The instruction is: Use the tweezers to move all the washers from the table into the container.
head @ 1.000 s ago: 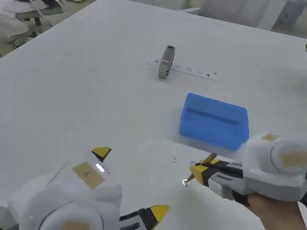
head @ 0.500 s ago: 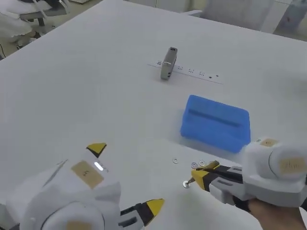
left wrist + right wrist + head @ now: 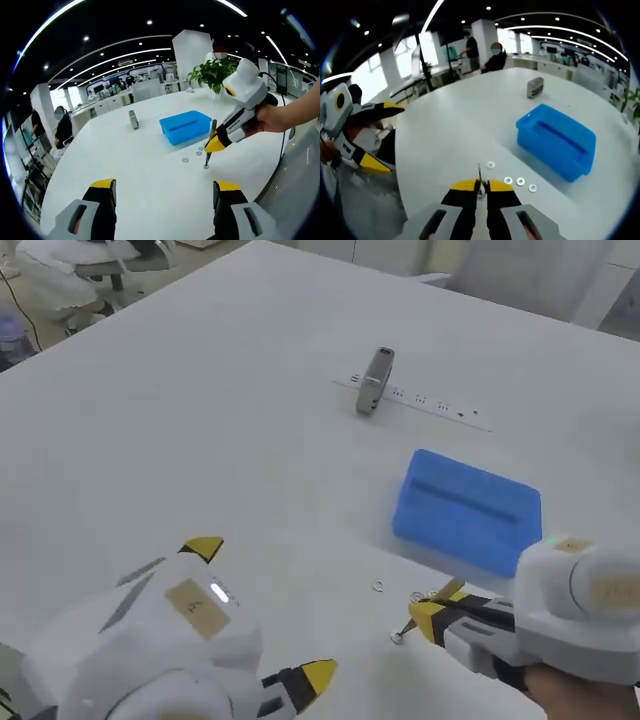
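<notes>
White table (image 3: 200, 440): right gripper (image 3: 479, 185) jaws clamp mostly hidden tweezers (image 3: 408, 626); left gripper (image 3: 165, 185) jaws wide, empty.

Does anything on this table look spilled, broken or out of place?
Nothing looks broken. A few washers lie loose on the table beside the container, close to the tip of the tweezers clamped in the right gripper.
</notes>
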